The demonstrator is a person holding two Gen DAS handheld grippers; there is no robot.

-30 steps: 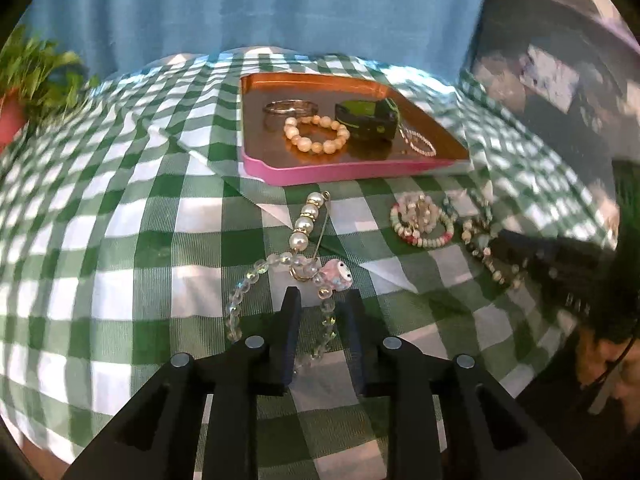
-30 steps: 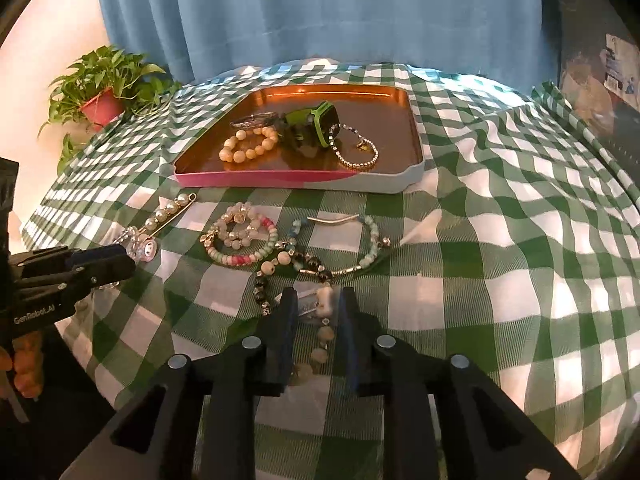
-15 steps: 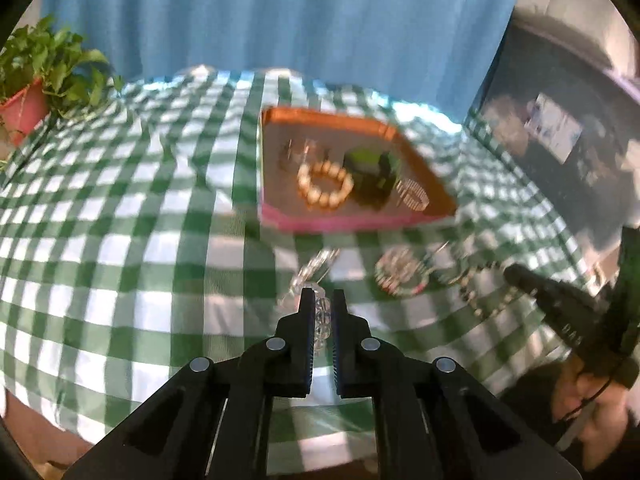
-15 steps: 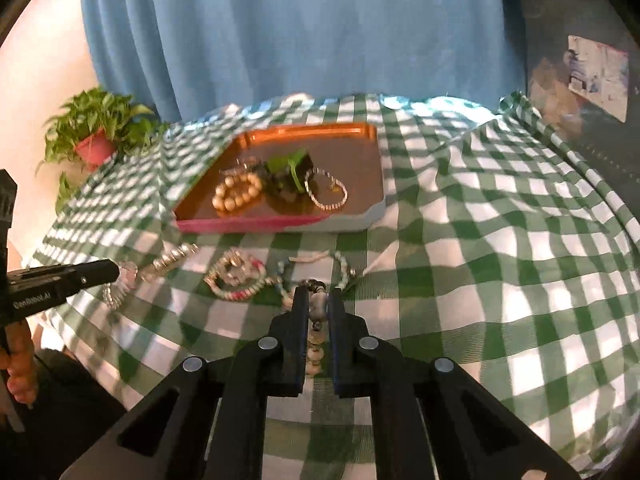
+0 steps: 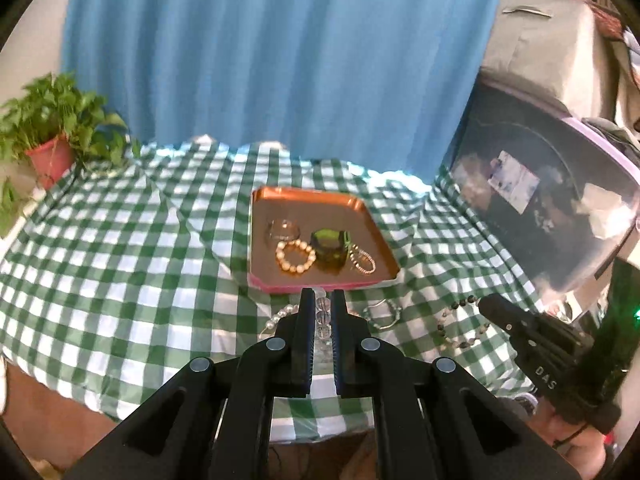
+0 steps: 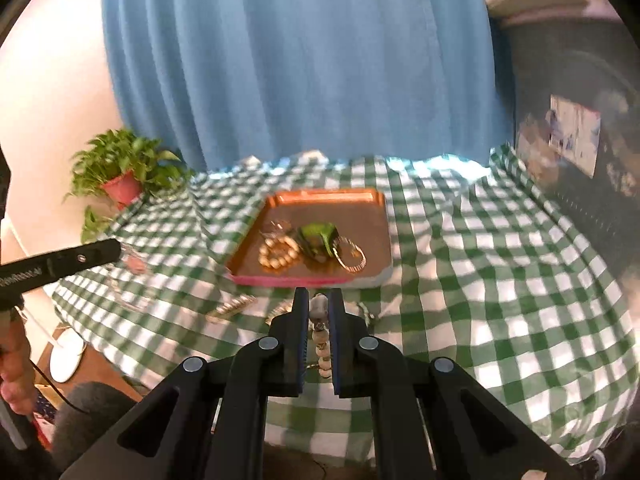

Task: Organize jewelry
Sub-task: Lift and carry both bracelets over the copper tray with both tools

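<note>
Much of the clear bead bracelet is hidden between the closed jaws of the left hand-held gripper. A stone bead strand is clamped likewise in the right hand-held gripper, its lower end cut off behind the jaws. Loose pieces on the checked cloth of the worktop are blurred. Bracelets are seen in the copper tray, before a blue curtain and a potted plant.

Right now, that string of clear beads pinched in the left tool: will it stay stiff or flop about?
Probably floppy: the clear bead bracelet hangs as a loose strand between the shut left gripper. Its smooth, glassy beads may slip. It seems light, since one pinch holds it.
</note>
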